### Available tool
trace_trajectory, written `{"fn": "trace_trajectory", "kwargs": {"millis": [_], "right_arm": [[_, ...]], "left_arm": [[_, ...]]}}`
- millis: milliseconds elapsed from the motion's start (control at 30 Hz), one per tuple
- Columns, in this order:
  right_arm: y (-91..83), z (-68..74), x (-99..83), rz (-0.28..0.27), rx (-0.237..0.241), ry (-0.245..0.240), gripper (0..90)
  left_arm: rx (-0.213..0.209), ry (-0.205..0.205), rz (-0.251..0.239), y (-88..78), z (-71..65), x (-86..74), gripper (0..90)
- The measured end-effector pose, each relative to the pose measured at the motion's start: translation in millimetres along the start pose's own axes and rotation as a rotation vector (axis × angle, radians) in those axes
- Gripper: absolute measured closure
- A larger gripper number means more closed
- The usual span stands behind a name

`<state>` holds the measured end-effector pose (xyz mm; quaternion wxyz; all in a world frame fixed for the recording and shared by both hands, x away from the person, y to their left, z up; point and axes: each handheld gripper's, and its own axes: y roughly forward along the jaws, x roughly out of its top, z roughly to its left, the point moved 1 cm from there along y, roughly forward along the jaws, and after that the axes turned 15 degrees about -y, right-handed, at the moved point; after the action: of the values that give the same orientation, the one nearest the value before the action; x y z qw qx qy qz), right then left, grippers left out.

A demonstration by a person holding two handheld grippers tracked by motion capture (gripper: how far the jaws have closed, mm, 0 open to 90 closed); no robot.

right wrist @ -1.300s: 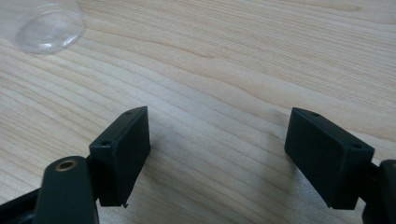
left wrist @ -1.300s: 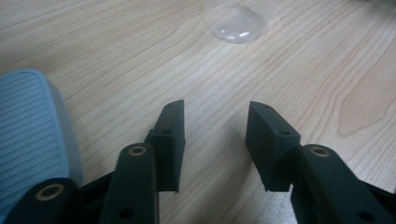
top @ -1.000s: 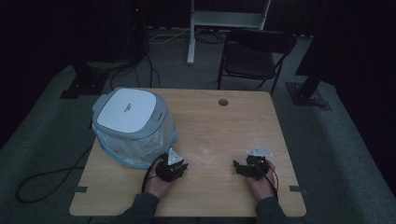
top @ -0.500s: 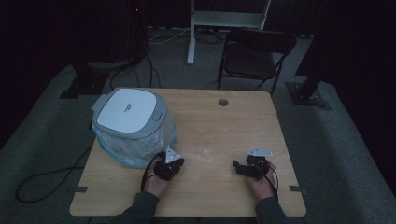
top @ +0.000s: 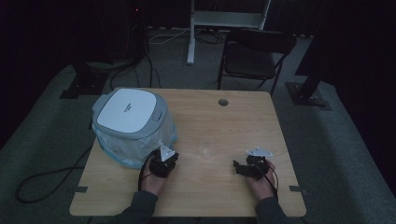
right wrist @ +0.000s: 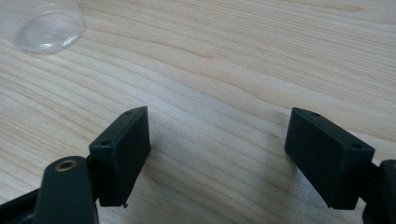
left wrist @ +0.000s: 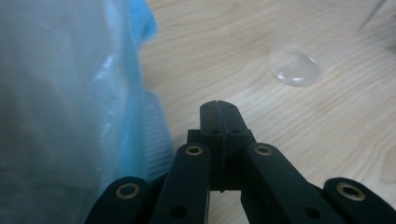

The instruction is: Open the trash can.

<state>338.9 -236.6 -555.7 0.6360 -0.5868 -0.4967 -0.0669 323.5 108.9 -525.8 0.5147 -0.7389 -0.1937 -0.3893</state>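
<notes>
Nearest us, the left gripper (left wrist: 219, 109) sits low on the table (top: 215, 126) with its fingers pressed flat together, nothing between them. The right gripper (right wrist: 217, 144) has its fingers spread wide over bare wood, also empty.

Just beside the left gripper's tips hangs the blue plastic bag (left wrist: 70, 93), thin and crinkled, its loose edge touching the table. From above, that bag (top: 119, 149) drapes around a bin with a white and grey lid (top: 128, 112) at the table's left side. It looks soft, light and slippery: likely to bunch and slide rather than hold shape, and it could tear if yanked. The free hem close to the left gripper seems the sensible place to pinch, gathering a fold rather than a single layer.

Farther out lies a small clear round thing (left wrist: 296, 66), possibly a lid or cup base; the view is too dim to say. It shows in the right gripper view too (right wrist: 49, 25).
</notes>
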Motion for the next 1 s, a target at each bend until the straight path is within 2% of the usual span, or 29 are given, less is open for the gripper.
{"fn": "trace_trajectory", "kwargs": {"millis": [567,700,1000], "right_arm": [[0.0,0.0,0.0,0.0,0.0,0.0,21.3],[0.0,0.0,0.0,0.0,0.0,0.0,21.2],[0.0,0.0,0.0,0.0,0.0,0.0,21.3]], "left_arm": [[0.172,0.002,-0.042,-3.9,1.5,-7.5,90.0],[0.193,0.013,-0.046,-2.7,2.0,-8.3,90.0],[0.192,0.002,-0.055,1.8,0.6,-6.2,90.0]]}}
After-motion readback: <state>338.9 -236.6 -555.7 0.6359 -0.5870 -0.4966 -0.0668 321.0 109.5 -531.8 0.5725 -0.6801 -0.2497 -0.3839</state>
